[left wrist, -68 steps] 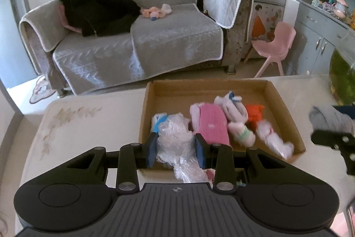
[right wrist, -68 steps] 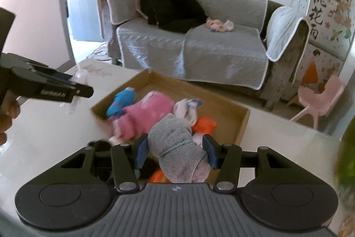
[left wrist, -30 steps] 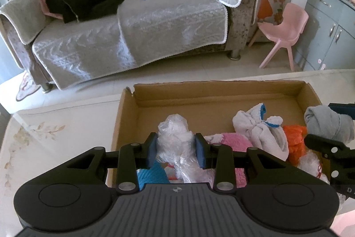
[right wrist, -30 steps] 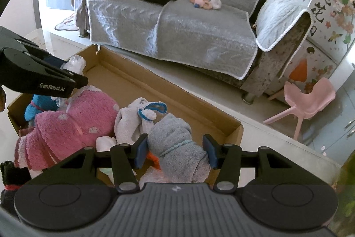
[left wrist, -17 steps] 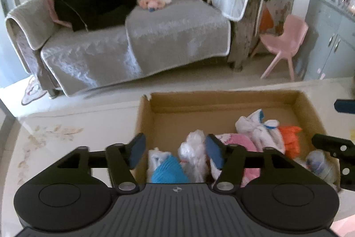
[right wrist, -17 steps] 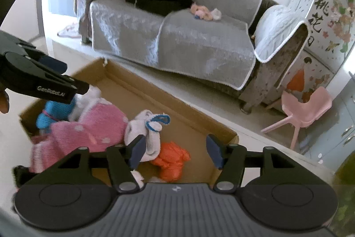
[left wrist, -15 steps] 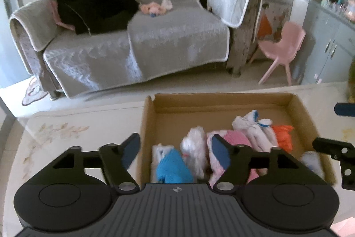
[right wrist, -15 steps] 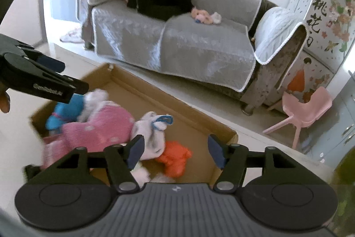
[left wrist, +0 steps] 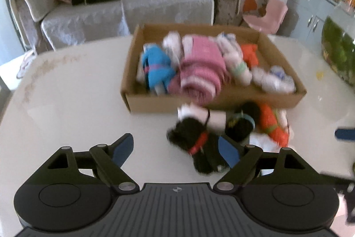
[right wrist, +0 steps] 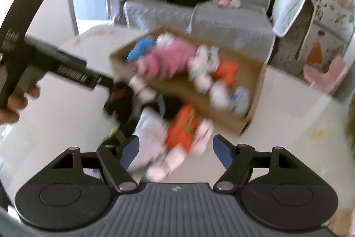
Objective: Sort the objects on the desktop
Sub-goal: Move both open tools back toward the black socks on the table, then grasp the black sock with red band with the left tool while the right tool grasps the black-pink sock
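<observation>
Left wrist view: both tools, left point(left wrist: 176, 148) and right point(right wrist: 175, 149), now gape empty (bundles dropped into box point(left wrist: 221, 101)).

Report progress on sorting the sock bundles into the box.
Done: the cardboard box already holds the blue bundle, the pink bundle and others. In hand: nothing; the left gripper and right gripper are both open. Left: the black bundle and orange bundle lie on the table.

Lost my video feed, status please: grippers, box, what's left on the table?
Left gripper and right gripper open, empty. Cardboard box holds rolled socks. Black bundle and orange bundle on the table; nothing blocking.
</observation>
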`<state>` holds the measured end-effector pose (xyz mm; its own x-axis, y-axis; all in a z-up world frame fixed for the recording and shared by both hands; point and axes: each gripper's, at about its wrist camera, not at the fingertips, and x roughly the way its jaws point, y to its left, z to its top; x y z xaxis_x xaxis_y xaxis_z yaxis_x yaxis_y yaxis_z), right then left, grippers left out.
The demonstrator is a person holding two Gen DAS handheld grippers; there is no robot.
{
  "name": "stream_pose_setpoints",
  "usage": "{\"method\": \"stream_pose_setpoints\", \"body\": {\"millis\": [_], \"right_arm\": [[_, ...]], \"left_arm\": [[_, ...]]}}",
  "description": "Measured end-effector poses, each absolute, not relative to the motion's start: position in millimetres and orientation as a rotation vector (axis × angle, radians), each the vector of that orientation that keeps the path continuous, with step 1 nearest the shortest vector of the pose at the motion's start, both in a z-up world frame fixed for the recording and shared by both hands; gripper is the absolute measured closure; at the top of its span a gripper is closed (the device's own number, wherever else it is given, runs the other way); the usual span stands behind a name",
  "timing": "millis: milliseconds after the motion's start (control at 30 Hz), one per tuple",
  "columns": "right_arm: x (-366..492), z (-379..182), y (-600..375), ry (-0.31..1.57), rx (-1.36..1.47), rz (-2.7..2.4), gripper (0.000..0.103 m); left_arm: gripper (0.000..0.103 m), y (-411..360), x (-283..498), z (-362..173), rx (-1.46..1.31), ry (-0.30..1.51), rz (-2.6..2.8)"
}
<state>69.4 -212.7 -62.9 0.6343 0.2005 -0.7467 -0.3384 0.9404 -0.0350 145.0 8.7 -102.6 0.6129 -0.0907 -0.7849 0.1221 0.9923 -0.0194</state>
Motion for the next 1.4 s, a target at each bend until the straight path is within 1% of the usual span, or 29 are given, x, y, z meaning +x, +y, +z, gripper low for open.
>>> {"method": "stream_pose_setpoints", "body": {"millis": [33, 100, 167, 233, 267, 333, 567, 767, 900, 1000, 1133, 1233, 1400], "right_arm": [[60.4, -76.1, -209.6, 0.854, -0.158, 0.305, 0.032], [56.8, -86.0, -207.3, 0.860, -0.139, 0.307, 0.025], [54.4, -93.5, -205.3, 0.863, -0.120, 0.305, 0.023], [51.8, -96.4, -205.1, 0.856, -0.110, 0.301, 0.020], [52.9, -98.3, -204.7, 0.851, -0.103, 0.301, 0.019], [56.7, -104.9, -205.7, 0.853, -0.086, 0.296, 0.019], [49.1, -110.0, -208.8, 0.852, -0.045, 0.314, 0.017], [48.3, -113.4, -204.4, 0.854, -0.036, 0.333, 0.013], [47.1, -115.8, -202.1, 0.857, -0.026, 0.353, 0.013], [47.1, -116.2, -201.7, 0.850, -0.014, 0.357, 0.013], [49.3, -116.5, -202.3, 0.849, 0.013, 0.361, 0.015], [52.9, -119.2, -204.7, 0.860, 0.061, 0.360, 0.017], [54.2, -121.7, -205.3, 0.872, 0.127, 0.370, 0.026]], "left_arm": [[0.015, 8.8, 143.5, -106.4, 0.033, 0.909, -0.114], [0.015, 9.7, 140.2, -113.4, 0.024, 0.919, -0.099], [0.014, 10.8, 141.3, -119.1, 0.014, 0.929, -0.087], [0.012, 11.3, 144.9, -122.0, -0.005, 0.936, -0.089], [0.010, 10.7, 145.9, -122.8, -0.010, 0.937, -0.089], [0.009, 7.4, 149.5, -123.4, -0.010, 0.936, -0.091], [0.009, -0.3, 152.7, -119.1, -0.031, 0.923, -0.117], [0.009, -7.0, 167.1, -130.6, -0.027, 0.953, -0.093], [0.008, -8.6, 171.1, -138.1, -0.018, 0.966, -0.080], [0.011, -6.1, 170.7, -139.3, -0.039, 0.973, -0.086], [0.011, -7.2, 167.4, -138.7, -0.012, 0.963, -0.085], [0.011, -5.3, 169.0, -139.1, -0.017, 0.969, -0.081], [0.015, -2.6, 169.9, -139.3, -0.013, 0.970, -0.075]]}}
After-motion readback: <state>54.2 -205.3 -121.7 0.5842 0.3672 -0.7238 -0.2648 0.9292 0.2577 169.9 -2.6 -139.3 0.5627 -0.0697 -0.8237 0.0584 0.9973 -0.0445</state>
